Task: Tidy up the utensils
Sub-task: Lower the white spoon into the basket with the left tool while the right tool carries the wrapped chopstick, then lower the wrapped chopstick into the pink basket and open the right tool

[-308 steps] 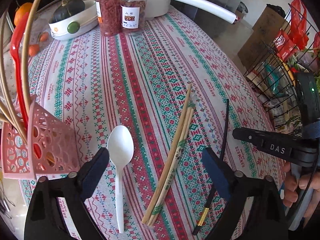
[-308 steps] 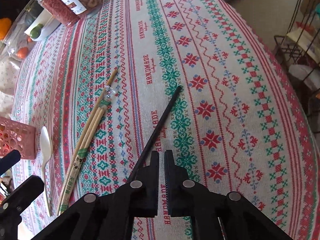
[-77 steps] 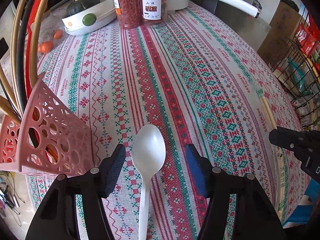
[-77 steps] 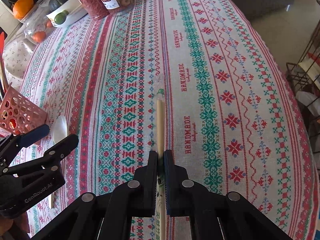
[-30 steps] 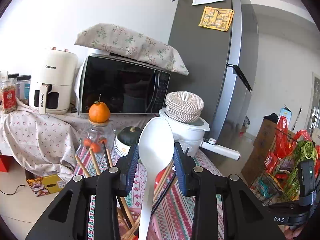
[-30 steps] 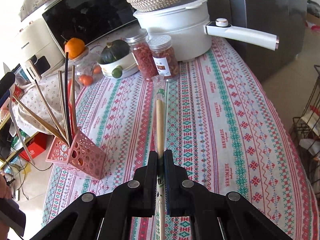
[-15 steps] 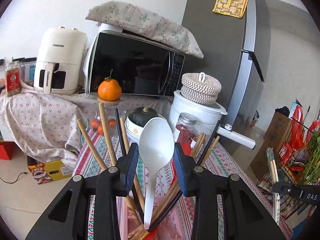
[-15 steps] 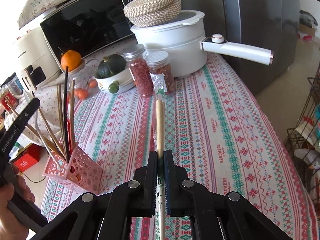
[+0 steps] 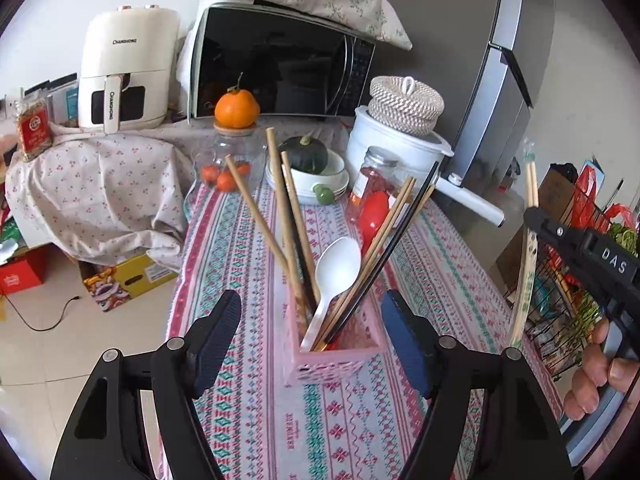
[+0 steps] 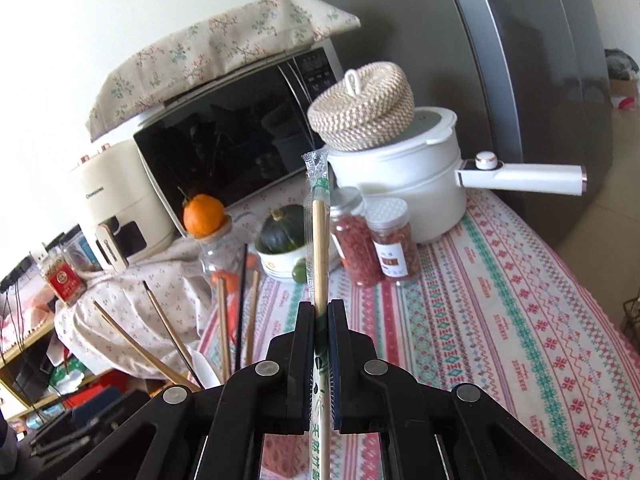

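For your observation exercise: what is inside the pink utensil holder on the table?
The pink utensil holder holds a white spoon, several wooden chopsticks, a black chopstick and something red. Their lower ends are hidden inside.

My spoon (image 9: 338, 266) is glossy white plastic; the holder (image 9: 334, 354) is matt pink plastic; my chopsticks (image 10: 320, 240) are bare wood in a clear wrapper.

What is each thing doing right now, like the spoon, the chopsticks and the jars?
White spoon: standing in the holder, bowl up, let go.
Pink holder: upright on the table, full of chopsticks.
Left hand-held gripper: jaws opening, nothing between the pads.
Right hand-held gripper: shut on the wrapped chopsticks.
Wrapped chopsticks: held up off the table, still in their sleeve.
Two jars: lids on.
Microwave: door closed.
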Action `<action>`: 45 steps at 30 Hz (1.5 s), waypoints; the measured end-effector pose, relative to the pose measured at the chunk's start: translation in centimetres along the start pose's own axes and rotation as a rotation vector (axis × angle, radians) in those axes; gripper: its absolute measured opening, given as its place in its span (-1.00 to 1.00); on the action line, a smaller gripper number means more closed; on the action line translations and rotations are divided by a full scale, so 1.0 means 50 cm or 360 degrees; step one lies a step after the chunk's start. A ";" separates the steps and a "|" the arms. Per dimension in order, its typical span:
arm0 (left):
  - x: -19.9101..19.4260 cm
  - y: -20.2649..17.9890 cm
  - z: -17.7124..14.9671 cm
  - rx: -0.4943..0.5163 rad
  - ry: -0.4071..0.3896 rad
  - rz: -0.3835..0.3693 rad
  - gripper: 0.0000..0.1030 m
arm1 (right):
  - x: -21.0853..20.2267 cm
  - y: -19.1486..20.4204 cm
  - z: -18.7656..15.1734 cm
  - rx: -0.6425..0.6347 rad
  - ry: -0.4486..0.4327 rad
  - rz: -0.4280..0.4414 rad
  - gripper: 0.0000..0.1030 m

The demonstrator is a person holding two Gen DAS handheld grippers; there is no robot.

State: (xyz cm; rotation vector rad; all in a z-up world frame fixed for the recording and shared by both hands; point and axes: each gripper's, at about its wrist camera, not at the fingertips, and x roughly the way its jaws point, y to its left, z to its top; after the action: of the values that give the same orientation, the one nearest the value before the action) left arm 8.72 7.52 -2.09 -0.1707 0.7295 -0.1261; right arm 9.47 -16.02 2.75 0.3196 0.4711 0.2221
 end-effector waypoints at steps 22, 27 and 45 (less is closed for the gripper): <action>-0.009 0.178 -0.033 -0.0172 0.0337 0.0017 0.56 | 0.138 0.195 -0.058 -0.0091 -0.0396 -0.0395 -0.92; -0.009 0.174 -0.030 -0.0175 0.0337 -0.0001 0.56 | 0.150 0.192 -0.061 -0.0072 -0.0445 -0.0450 -0.91; -0.030 0.082 -0.041 -0.0131 0.0290 0.0041 0.89 | -0.011 0.039 -0.023 0.0310 -0.0082 -0.0177 0.41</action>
State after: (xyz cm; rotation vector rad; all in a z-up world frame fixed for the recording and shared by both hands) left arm 6.47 11.57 -3.42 -0.2307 0.9187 -0.0876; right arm 8.17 -14.07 2.71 0.4871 0.4588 0.0594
